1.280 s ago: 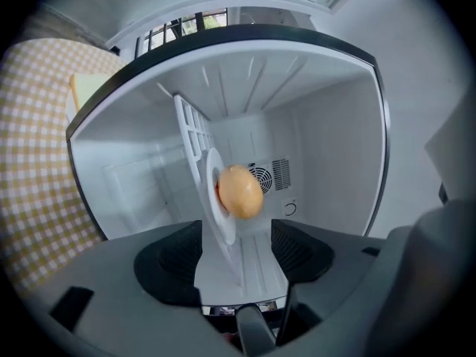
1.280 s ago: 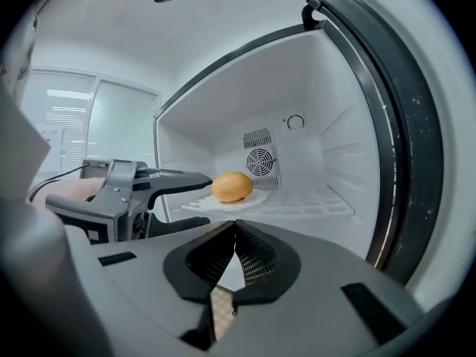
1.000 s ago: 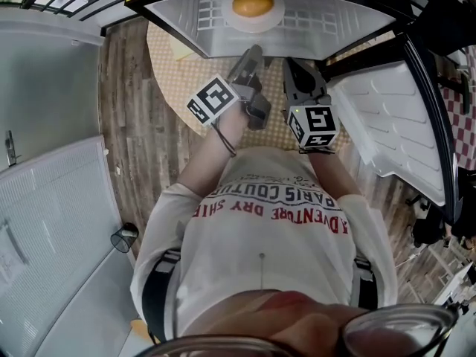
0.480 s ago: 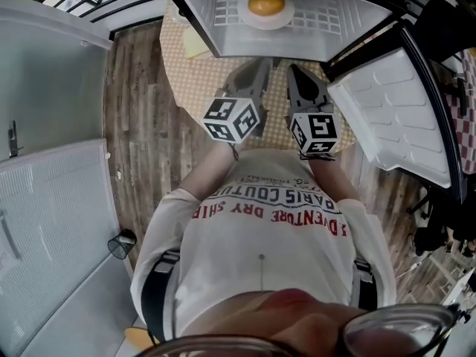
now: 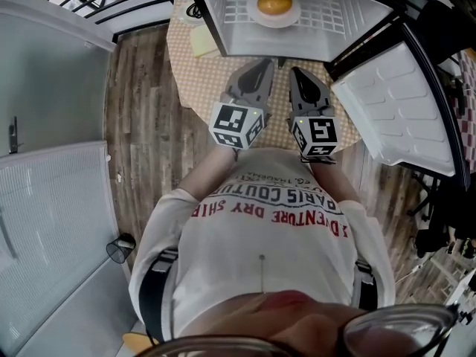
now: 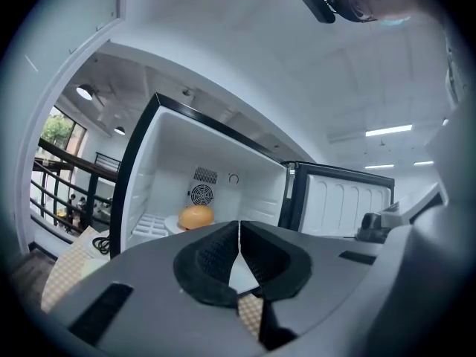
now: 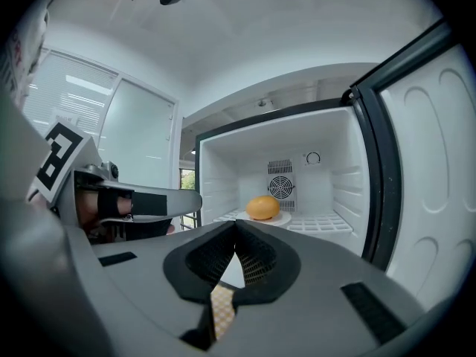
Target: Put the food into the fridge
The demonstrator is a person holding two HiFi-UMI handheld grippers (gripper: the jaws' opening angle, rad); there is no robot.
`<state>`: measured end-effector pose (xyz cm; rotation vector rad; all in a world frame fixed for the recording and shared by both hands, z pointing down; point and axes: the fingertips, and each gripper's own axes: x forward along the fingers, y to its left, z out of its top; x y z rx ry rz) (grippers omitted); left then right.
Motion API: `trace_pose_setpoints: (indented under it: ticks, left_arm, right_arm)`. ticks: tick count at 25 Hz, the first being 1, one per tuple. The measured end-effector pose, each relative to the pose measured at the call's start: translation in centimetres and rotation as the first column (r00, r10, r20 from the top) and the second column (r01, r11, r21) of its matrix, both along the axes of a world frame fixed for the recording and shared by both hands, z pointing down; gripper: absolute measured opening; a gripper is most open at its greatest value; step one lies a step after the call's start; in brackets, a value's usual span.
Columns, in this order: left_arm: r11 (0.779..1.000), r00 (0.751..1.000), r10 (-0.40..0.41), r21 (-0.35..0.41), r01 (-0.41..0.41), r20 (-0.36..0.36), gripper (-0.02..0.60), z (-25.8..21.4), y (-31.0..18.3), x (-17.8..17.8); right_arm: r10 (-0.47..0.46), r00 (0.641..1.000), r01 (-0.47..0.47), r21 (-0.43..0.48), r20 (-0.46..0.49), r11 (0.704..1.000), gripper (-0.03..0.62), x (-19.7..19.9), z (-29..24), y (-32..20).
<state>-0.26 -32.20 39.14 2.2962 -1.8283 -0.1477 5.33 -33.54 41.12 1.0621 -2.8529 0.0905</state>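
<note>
An orange round bun (image 5: 274, 4) lies on a white plate (image 5: 256, 16) on the wire shelf inside the open fridge (image 5: 223, 21). Both grippers are held side by side in front of the fridge opening, pointing at it and well short of the shelf. My left gripper (image 5: 261, 68) is shut with nothing in it; its pads meet (image 6: 239, 233) below the bun (image 6: 195, 216). My right gripper (image 5: 300, 75) is also shut and empty (image 7: 235, 233), with the bun (image 7: 262, 207) straight ahead. The left gripper's jaw shows at the left of the right gripper view (image 7: 145, 203).
The fridge door (image 5: 394, 117) stands open to the right. Under the grippers is a round table with a checked cloth (image 5: 195, 76), with a yellow pad (image 5: 201, 43) and a cable on it. A white cabinet (image 5: 52, 73) stands at the left on the wooden floor.
The left gripper has turned from a slant to point straight at the fridge, parallel to the right gripper. The right gripper has hardly moved.
</note>
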Motion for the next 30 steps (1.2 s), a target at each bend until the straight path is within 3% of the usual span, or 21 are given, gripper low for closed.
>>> trace_pose_setpoints:
  ticks: [30]
  left_arm:
    - [0.999,0.999,-0.032,0.002,0.032,-0.04,0.028,-0.1,0.6,-1.9]
  right_arm:
    - [0.034,0.999,-0.033,0.028,-0.025,0.999,0.021,0.3,-0.3,0.5]
